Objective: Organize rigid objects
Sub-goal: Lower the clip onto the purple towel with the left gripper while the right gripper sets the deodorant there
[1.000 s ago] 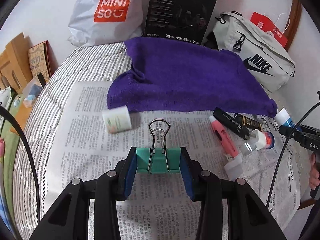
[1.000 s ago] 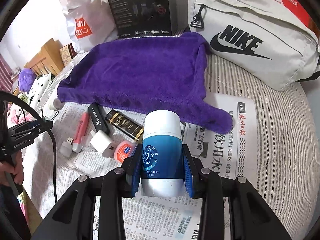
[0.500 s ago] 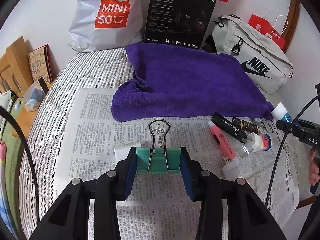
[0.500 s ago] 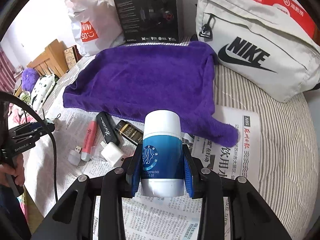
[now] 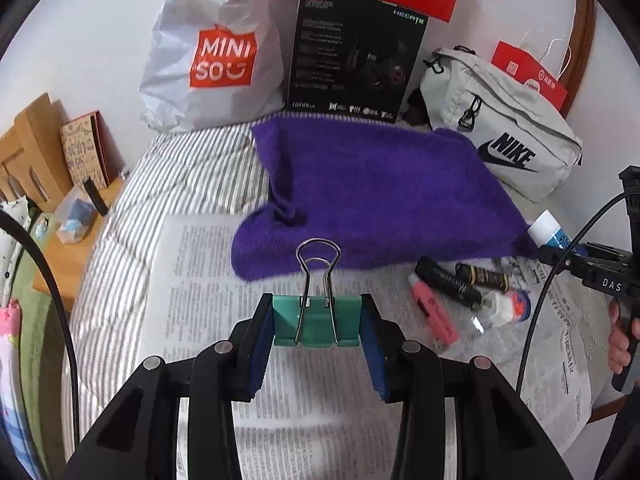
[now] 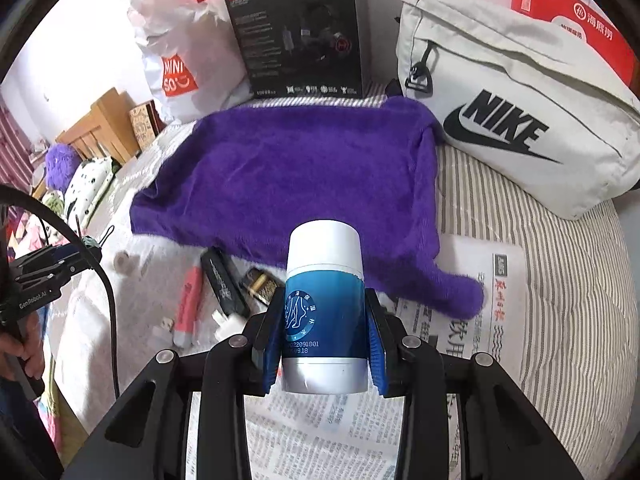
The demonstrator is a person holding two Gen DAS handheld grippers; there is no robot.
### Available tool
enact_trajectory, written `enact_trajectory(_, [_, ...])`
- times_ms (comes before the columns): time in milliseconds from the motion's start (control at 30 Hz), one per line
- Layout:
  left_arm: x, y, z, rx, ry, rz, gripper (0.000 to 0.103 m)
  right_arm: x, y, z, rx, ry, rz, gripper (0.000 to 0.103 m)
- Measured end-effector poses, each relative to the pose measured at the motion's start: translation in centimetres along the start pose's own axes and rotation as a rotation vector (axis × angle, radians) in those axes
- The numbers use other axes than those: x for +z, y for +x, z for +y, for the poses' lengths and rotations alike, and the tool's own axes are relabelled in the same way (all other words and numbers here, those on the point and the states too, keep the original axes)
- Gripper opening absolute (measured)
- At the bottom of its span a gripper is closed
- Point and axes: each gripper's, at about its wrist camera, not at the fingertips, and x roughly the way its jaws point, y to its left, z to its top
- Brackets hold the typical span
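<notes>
My left gripper (image 5: 317, 326) is shut on a teal binder clip (image 5: 316, 320), its wire handles pointing away over the newspaper (image 5: 200, 300). The right gripper (image 6: 322, 344) is shut on a blue bottle with a white cap (image 6: 324, 304), held above the newspaper (image 6: 480, 320). A purple towel (image 5: 372, 204) (image 6: 288, 176) lies spread behind both. Along its near edge lie a pink tube (image 5: 432, 312), a black tube (image 5: 446, 280), a dark gold-lettered tube (image 5: 482, 278) and a small white piece (image 5: 502, 308). A small white jar (image 6: 122, 261) lies at the left in the right wrist view.
A white Nike bag (image 6: 520, 120), a black box (image 6: 300, 36), a Miniso bag (image 5: 208, 56) and red bags (image 5: 528, 76) line the wall behind the striped bed (image 6: 560, 260). A wooden shelf (image 5: 36, 152) stands at the left. A hand (image 5: 620, 344) holds the other gripper's handle.
Both grippers have lifted with their loads; the bed and towel look farther off. In the left wrist view the small white jar has slid down behind the gripper and out of sight.
</notes>
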Motion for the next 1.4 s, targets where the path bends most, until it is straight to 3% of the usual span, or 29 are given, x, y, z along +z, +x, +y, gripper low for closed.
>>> enact_trajectory(367, [4.8, 1.7, -0.7, -0.022, 0.013, -0.015, 0.039, 4.1, 0.6, 0.0, -0.006, 0.003, -0.032, 0.036])
enact_trajectory(800, [9.2, 6.6, -1.5, -0.05, 0.029, -0.002, 0.039, 8.2, 4.8, -1.4, -0.036, -0.003, -0.037, 0.036])
enact_trajectory(1400, [11.4, 13.9, -0.7, -0.025, 0.002, 0.067, 0.039, 11.3, 12.8, -3.1, -0.094, 0.007, 0.077, 0.036])
